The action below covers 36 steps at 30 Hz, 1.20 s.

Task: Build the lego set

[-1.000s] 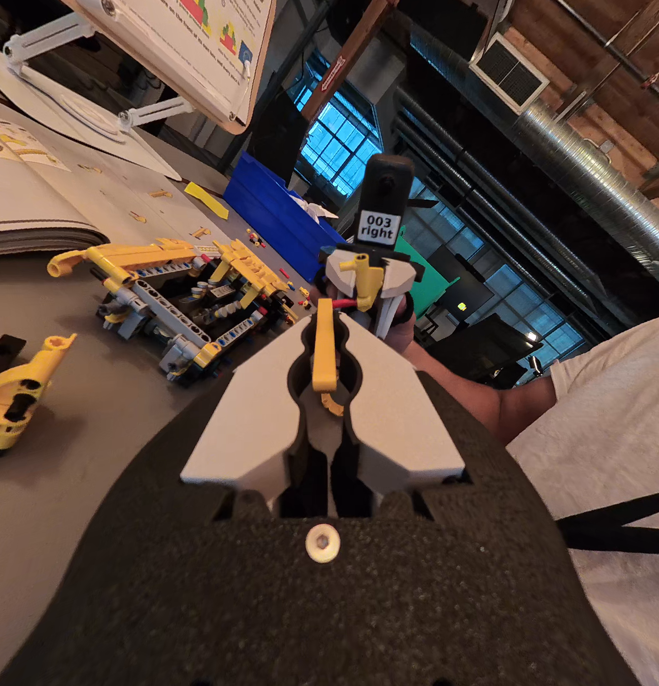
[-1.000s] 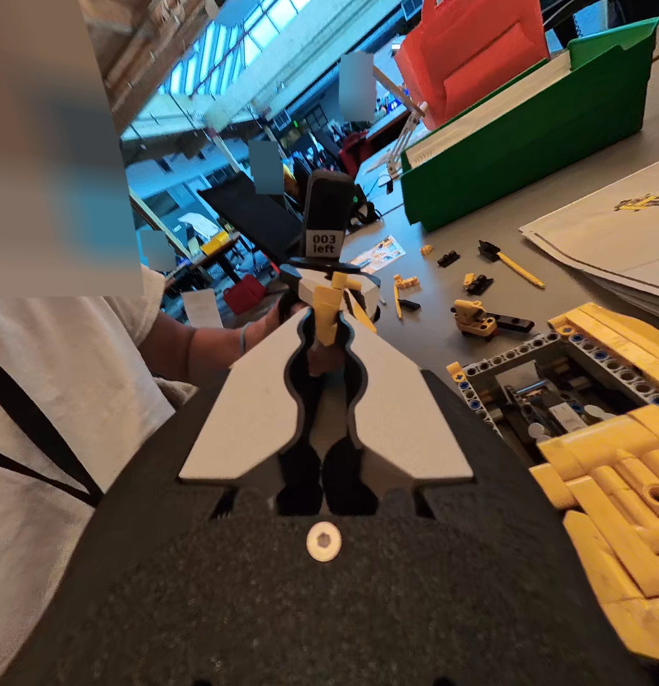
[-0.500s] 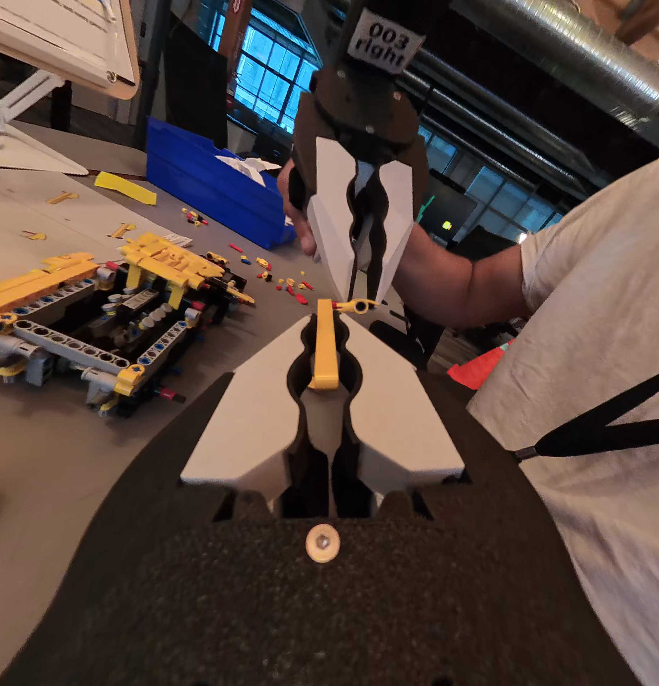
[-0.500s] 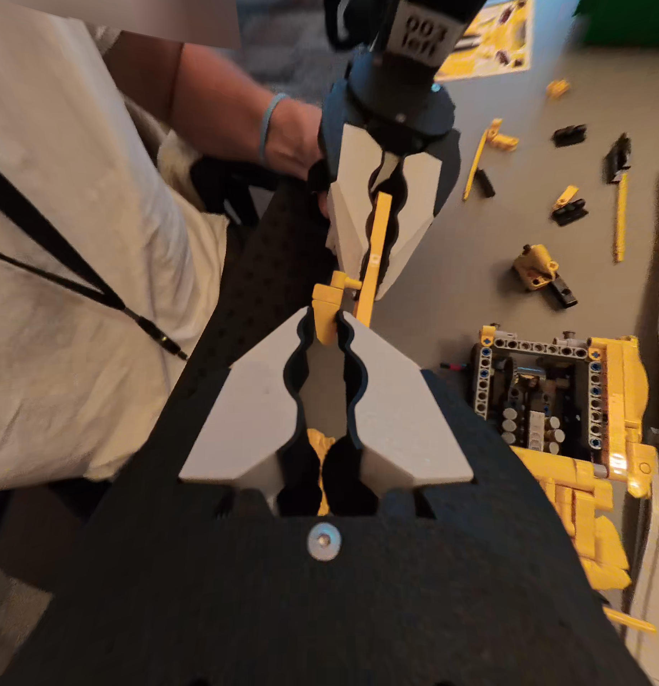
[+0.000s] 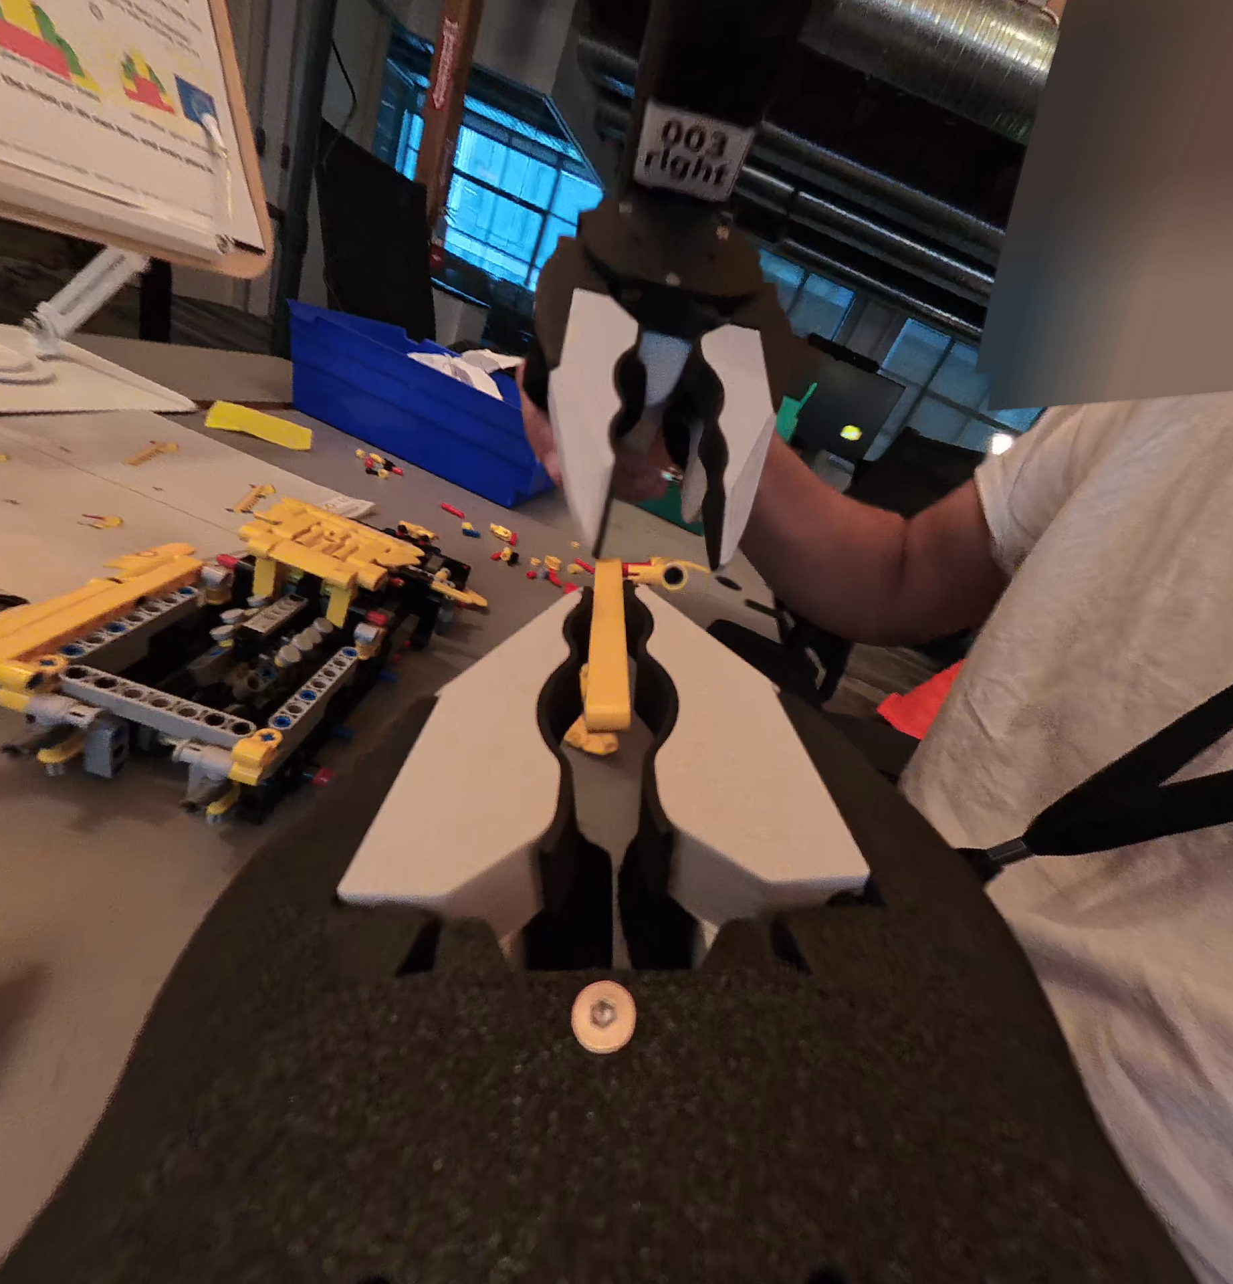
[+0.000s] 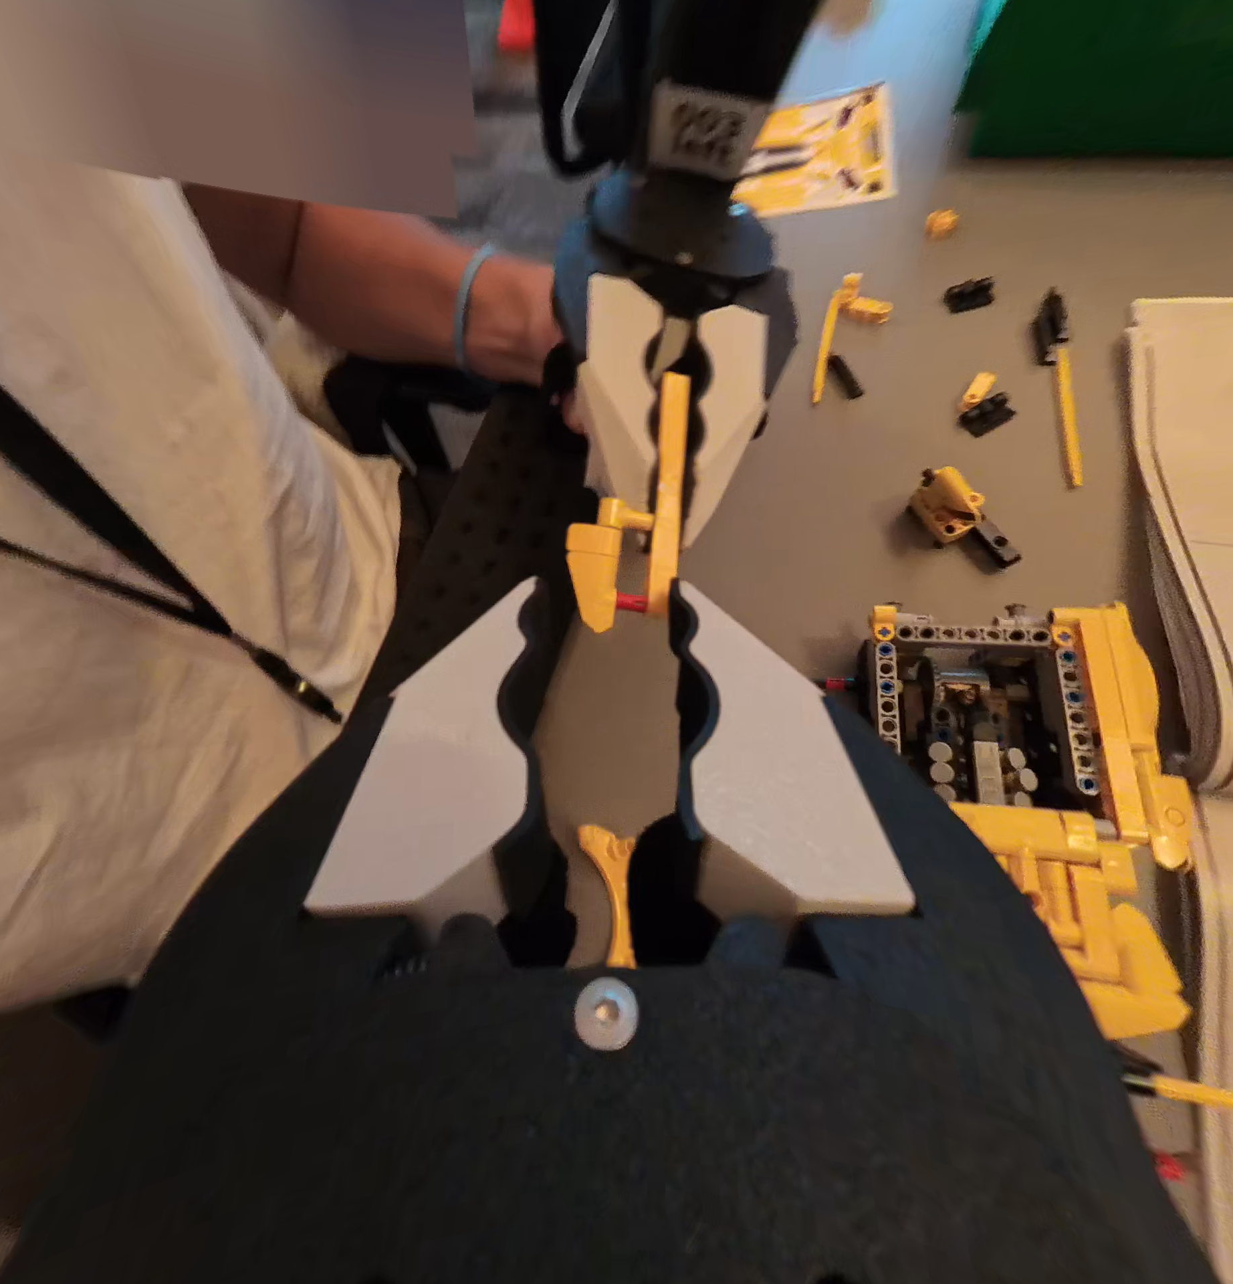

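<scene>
The left gripper [image 5: 610,590] pinches a long yellow beam [image 5: 608,646] between its pressed-together white fingers [image 5: 489,750], the beam running along the slot with its far end poking out past the tips. A small yellow piece [image 6: 596,563] hangs off that end on a red pin [image 6: 630,603] and a yellow peg. The right gripper [image 6: 603,590] points at this same assembly from the opposite side with its jaws spread, one tip on each side of the small piece and the beam end; whether either tip touches cannot be told. In the left wrist view the right gripper [image 5: 659,549] comes down from above the beam, its open tips just over the beam's far end.

Beside the beam, on the grey table [image 5: 79,903], sits the half-built model [image 5: 204,660]: a grey and black frame with yellow panels. Beyond the beam, past the model, small red, yellow and blue bits [image 5: 509,542] are scattered, and behind them stands a blue bin [image 5: 398,403]. In the right wrist view, loose yellow and black parts [image 6: 954,511] lie on the table to the far side of the beam, with a yellow leaflet [image 6: 822,156] and a green bin [image 6: 1114,76] farther off. An open booklet [image 6: 1197,556] lies at the model's outer side.

The person's white shirt [image 5: 1121,695] and both forearms close in the near side of the beam, and each gripper's black body fills the lower part of its own view
</scene>
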Each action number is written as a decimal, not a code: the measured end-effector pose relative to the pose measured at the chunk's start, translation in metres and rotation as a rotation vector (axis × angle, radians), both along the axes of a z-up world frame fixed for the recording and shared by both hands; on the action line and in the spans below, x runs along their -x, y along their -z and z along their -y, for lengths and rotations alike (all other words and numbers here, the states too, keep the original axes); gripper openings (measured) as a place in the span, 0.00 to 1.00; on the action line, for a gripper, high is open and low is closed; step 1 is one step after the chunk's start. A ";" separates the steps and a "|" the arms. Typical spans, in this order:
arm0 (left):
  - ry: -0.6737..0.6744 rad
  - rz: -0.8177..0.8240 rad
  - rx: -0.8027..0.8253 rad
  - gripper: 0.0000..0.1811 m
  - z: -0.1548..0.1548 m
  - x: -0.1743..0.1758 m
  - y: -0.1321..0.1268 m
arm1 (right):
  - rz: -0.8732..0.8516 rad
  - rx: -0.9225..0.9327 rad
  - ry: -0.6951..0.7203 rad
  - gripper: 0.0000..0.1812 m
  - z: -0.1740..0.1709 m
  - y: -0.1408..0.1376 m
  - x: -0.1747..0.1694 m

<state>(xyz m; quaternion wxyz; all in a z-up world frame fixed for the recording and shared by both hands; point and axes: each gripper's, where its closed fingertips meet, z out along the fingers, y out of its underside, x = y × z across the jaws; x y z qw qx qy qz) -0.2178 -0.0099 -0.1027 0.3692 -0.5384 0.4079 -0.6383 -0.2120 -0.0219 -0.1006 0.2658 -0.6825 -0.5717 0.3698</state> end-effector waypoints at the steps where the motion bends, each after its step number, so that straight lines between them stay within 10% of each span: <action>1: -0.024 -0.001 -0.025 0.04 -0.002 0.000 0.000 | -0.039 0.020 0.052 0.21 -0.006 0.001 0.000; 7: -0.111 -0.084 -0.126 0.04 -0.007 -0.006 0.012 | -0.210 0.045 0.278 0.27 -0.019 0.010 0.002; 36: -0.104 -0.096 0.144 0.04 -0.028 -0.002 0.020 | -0.208 -0.203 0.439 0.27 -0.037 0.025 -0.011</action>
